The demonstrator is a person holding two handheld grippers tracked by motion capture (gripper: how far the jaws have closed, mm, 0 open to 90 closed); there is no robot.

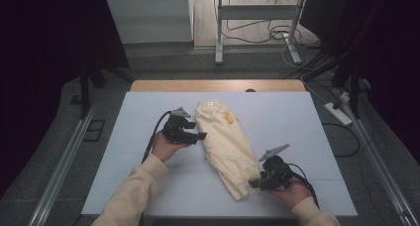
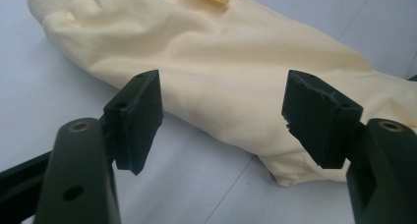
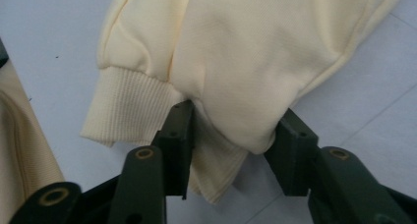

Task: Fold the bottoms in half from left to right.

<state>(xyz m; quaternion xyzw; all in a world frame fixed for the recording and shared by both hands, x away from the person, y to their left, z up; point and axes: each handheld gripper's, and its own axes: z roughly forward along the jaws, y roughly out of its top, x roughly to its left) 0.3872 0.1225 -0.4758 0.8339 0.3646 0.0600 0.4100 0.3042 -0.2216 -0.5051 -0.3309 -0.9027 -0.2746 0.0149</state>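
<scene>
White board [image 1: 148, 186] carries a cream garment [image 1: 225, 146] lying diagonally, upper centre to lower right. Right gripper [image 1: 258, 183] straddles its lower hem, jaws apart around the fabric; left gripper [image 1: 197, 136] gapes beside the garment's left edge.

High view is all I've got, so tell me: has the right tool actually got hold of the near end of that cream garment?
Observer: In the right gripper view, a fold of the cream garment, next to its ribbed cuff, sits between the jaws of the right tool and touches both. I cannot tell whether they are pinching it.
Operator: And the left tool, is it holding anything?
Observer: No. In the left gripper view, the jaws of the left tool stand wide apart and grip nothing. The garment lies just beyond them.
</scene>
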